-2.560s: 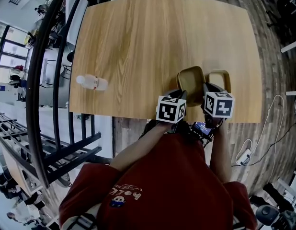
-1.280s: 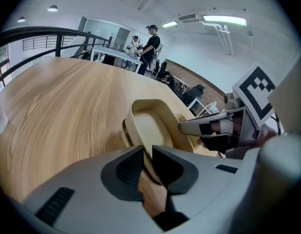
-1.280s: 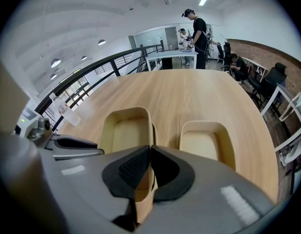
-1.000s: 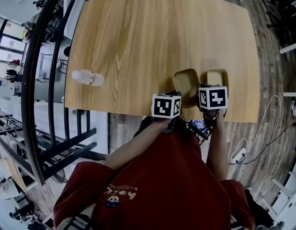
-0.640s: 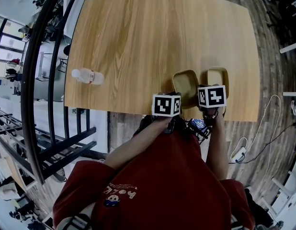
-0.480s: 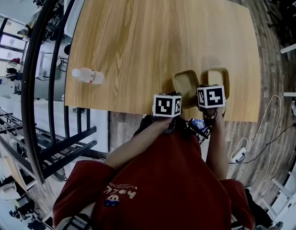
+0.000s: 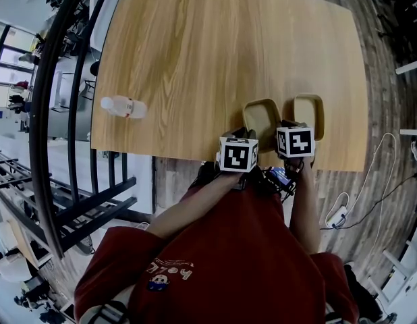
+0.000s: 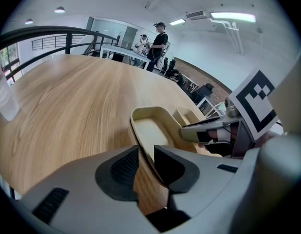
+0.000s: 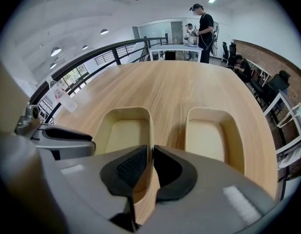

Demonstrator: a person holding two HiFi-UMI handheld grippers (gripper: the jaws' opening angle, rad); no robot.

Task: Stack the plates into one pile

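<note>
Left tool (image 8: 145,155), right tool (image 9: 150,162) loosen on one plate

Head view: a bottle (image 7: 124,107) lies far left on the desk (image 7: 229,52). Two tan rectangular plates sit side by side, unstacked, near its front edge.

Left gripper view: angled down, the left tool straddles the left plate's (image 8: 149,130) near rim, jaws just opened.

Right gripper view: the right tool straddles that plate's right wall, jaws just opened. The right plate (image 9: 211,135) lies just beside.

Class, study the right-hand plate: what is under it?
The right-hand plate rests on the wooden table, apart from the other plate. The tabletop directly beneath is covered by the plate, so nothing else can be confirmed there.
</note>
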